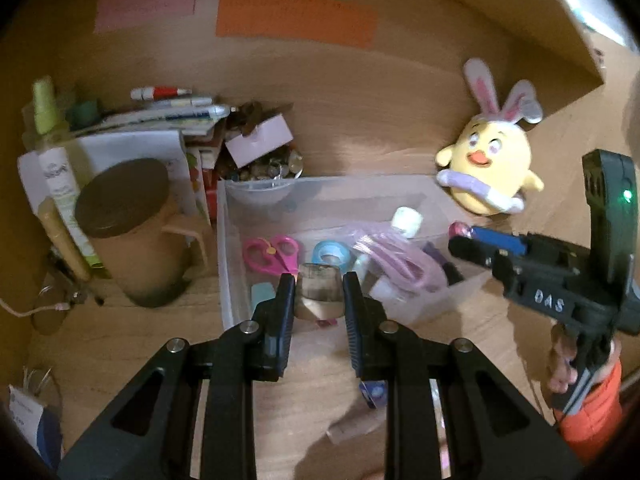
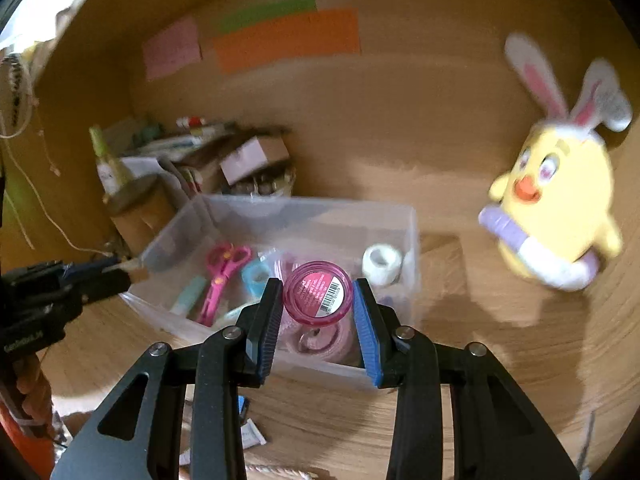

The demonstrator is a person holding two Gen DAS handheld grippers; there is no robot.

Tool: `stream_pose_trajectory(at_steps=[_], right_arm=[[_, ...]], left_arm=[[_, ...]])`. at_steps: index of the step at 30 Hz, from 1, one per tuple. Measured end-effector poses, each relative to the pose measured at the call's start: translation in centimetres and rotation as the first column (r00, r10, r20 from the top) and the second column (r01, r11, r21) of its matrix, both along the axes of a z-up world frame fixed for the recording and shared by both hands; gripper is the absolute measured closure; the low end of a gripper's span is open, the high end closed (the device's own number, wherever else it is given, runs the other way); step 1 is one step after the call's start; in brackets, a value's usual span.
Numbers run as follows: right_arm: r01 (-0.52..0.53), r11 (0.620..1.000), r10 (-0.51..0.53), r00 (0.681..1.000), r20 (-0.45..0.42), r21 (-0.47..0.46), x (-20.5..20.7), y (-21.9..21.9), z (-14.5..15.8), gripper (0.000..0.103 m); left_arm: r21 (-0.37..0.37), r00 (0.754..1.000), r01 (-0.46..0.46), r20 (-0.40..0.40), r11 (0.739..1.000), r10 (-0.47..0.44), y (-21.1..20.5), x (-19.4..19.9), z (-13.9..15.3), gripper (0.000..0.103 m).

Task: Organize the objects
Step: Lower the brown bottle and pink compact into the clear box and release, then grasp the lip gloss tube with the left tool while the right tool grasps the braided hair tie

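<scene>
clear bin (image 2: 412, 240), pink scissors (image 2: 222, 276), tape rolls (image 2: 382, 264)

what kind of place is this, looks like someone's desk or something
Probably a home desk or wooden shelf nook used for craft and stationery clutter. A clear plastic bin holds pink scissors and tape rolls, coloured paper notes are stuck on the back panel, and a yellow plush chick sits nearby.

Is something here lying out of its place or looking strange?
Yes. Small packets lie loose on the desk in front of the clear bin, and the plush chick leans tilted against the back wall.
</scene>
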State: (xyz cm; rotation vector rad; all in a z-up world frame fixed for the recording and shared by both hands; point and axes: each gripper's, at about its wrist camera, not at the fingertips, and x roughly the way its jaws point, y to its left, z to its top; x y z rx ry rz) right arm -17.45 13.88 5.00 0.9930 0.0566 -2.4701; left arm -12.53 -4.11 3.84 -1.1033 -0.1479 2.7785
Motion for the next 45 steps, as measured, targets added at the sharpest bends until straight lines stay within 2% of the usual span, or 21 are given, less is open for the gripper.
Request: stream_pose_trajectory(at_steps=[4, 9, 11, 13, 15, 18, 20, 22, 26, 29, 33, 36, 39, 43, 45], right_arm=[[-0.008, 1.0, 0.007, 0.999, 0.041, 0.022, -0.9, -1.0, -1.5, 0.071], [-0.006, 0.998, 0.004, 0.999, 0.033, 0.062, -0.7, -1.6, -2.0, 0.07], [-0.011, 0.996, 0.009, 1.0, 0.028, 0.083, -0.4, -1.7, -1.8, 0.066], [-0.016, 0.996, 0.015, 1.0, 0.004, 0.092, 0.3, -1.6, -1.4, 0.054], [-0.011, 0.995, 0.014, 0.999, -0.029, 0.101, 1.2, -1.3, -0.8, 0.05], [-0.019, 0.994, 0.026, 0.997, -0.067, 0.111, 2.4, -1.1, 0.2, 0.048], [-0.017, 0.993, 0.027, 0.996, -0.088, 0.114, 3.4, -0.8, 0.8, 0.046], [-0.017, 0.994, 0.028, 0.994, -0.105, 0.112, 4.5, -0.2, 1.3, 0.04], [-0.016, 0.996, 0.024, 0.996, -0.084, 0.088, 6.0, 0.9, 1.0, 0.036], [-0.019, 0.997, 0.023, 0.998, -0.053, 0.074, 6.8, 1.4, 0.3, 0.036], [-0.016, 0.996, 0.018, 1.0, -0.021, 0.086, 8.0, 1.8, -0.9, 0.036], [-0.001, 0.994, 0.0, 1.0, 0.006, 0.11, 8.7, 2.0, -2.1, 0.036], [0.013, 0.994, -0.02, 0.998, 0.062, 0.109, 9.1, 2.6, -3.8, 0.036], [0.016, 0.991, -0.032, 0.992, 0.12, 0.133, 9.5, 2.9, -5.8, 0.037], [0.018, 0.99, -0.038, 0.989, 0.14, 0.139, 9.6, 3.0, -6.5, 0.041]], left_arm=[[0.004, 0.999, -0.011, 0.049, 1.0, 0.011, -0.1, -2.0, -1.5, 0.08], [0.009, 0.996, -0.015, 0.086, 1.0, 0.014, -0.2, -2.6, -2.4, 0.08], [0.005, 0.997, -0.011, 0.083, 1.0, 0.01, -0.2, -2.2, -2.2, 0.08], [0.002, 0.997, -0.006, 0.071, 1.0, 0.006, -0.2, -1.7, -1.7, 0.079], [-0.001, 0.998, -0.003, 0.056, 1.0, 0.003, -0.2, -1.1, -1.1, 0.074], [-0.014, 1.0, -0.004, 0.018, 1.0, 0.005, -0.1, 0.2, 0.1, 0.061], [-0.024, 1.0, -0.003, -0.018, 1.0, 0.003, 0.0, 1.4, 1.0, 0.047], [-0.034, 0.999, 0.003, -0.048, 0.999, -0.004, 0.3, 2.5, 1.6, 0.04], [-0.074, 0.996, 0.055, -0.063, 0.996, -0.06, 1.5, 4.6, 1.4, 0.034], [-0.095, 0.995, 0.093, -0.028, 0.991, -0.096, 2.6, 5.4, 0.2, 0.034], [-0.076, 0.989, 0.142, 0.043, 0.987, -0.139, 3.5, 5.8, -2.2, 0.034], [-0.038, 0.975, 0.185, 0.137, 0.982, -0.178, 4.1, 5.5, -4.8, 0.034], [-0.048, 0.963, 0.196, 0.197, 0.979, -0.183, 4.7, 5.2, -6.7, 0.034], [-0.037, 0.955, 0.206, 0.226, 0.978, -0.193, 4.8, 4.8, -7.5, 0.034], [-0.019, 0.951, 0.208, 0.238, 0.978, -0.197, 4.7, 4.5, -7.6, 0.038]])
